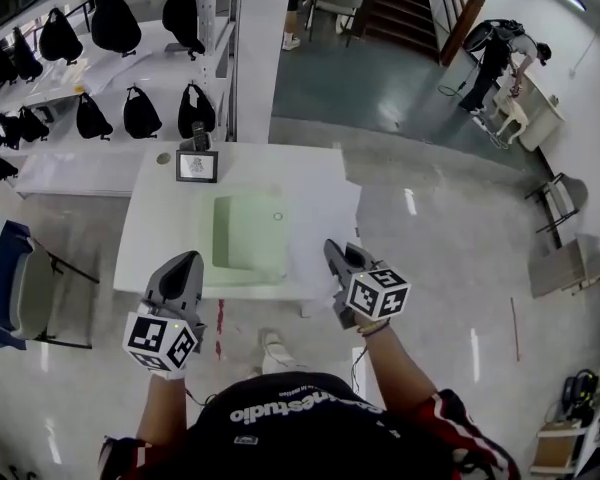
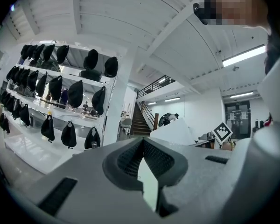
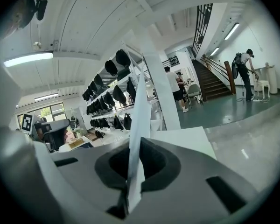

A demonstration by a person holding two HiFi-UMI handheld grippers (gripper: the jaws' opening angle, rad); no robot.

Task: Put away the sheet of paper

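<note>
— Over the right side of the white table (image 1: pixel 160 218), is that the sheet of paper (image 1: pixel 325 218)?

— Yes. It sits just right of the pale green folder (image 1: pixel 248 233) and juts past the table's right edge. From the head view I cannot tell whether it lies flat or is lifted.

— What has hold of it?

— The right gripper (image 1: pixel 332 250). Its jaws are clamped on the sheet's near edge, and the gripper's body hides that edge from above. In the right gripper view the sheet stands edge-on between the pads as a thin white strip.

— And the left gripper (image 1: pixel 188 260)?

— It shows over the table's front left part, beside the folder. In the left gripper view its pads meet at the tips with nothing caught between them, and pale green shows through the slit nearer the camera.

— Anything else hard to read?

— The small frame (image 1: pixel 197 166) at the table's far edge is too small for its picture to be made out. The folder could also be a shallow tray.
</note>
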